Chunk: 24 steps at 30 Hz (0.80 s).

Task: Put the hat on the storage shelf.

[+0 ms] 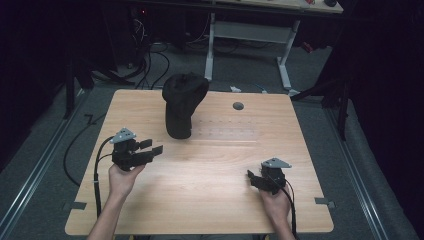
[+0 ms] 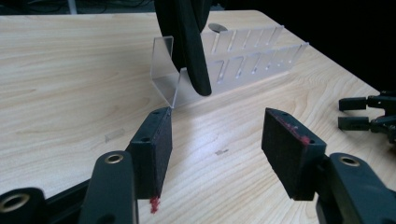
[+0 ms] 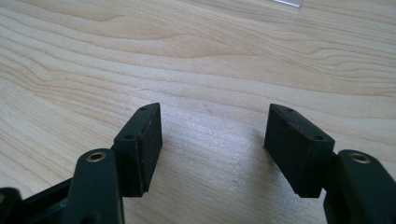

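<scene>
Approaching from the high view, the left gripper [image 1: 150,148] points its empty, wide-set jaws toward the black cap [image 1: 183,102], which stands ahead of them on a clear slotted rack [image 1: 225,134]; the right gripper [image 1: 256,179] rests on the table [image 1: 210,175], well apart.

Left gripper view: cap brim [image 2: 192,51] hangs just beyond the jaws. Risk: the rack edge [image 2: 164,70] is near; a low approach could shove it.

Right gripper view: jaws apart, holding nothing.

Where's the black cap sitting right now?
In the high view, the black cap stands at the table's far-left-centre, propped in the left end of a clear slotted acrylic rack, just ahead of the left gripper.
</scene>
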Tool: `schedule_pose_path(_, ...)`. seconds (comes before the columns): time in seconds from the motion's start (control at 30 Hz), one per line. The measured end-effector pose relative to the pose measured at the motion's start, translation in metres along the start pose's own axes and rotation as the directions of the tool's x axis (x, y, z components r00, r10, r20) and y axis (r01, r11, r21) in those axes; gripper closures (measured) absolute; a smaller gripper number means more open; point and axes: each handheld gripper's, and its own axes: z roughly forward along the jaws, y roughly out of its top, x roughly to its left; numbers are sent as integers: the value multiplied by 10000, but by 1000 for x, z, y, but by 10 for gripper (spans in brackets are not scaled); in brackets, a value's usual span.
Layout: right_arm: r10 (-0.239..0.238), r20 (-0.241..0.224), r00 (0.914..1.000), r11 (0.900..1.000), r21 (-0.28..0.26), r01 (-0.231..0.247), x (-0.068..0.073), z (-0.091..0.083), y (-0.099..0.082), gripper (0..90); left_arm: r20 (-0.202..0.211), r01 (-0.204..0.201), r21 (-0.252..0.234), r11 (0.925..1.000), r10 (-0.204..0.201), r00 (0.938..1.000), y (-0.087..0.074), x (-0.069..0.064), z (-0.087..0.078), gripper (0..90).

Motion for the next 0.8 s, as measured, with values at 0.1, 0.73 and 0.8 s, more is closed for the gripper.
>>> schedule_pose_path(0.1,-2,0,10000,10000,0,2,0,0,0,369,-27,-34,70,10000,34,10000,-4,-2,0,423)
schedule_pose_path(0.73,-1,2,10000,10000,0,1,0,0,0,369,-554,-44,702,9975,83,9984,-36,-6,13,384)
schedule_pose_path(0.8,-2,2,10000,10000,-1,2,0,0,0,369,-781,-130,919,9957,202,9967,-43,-6,18,377)
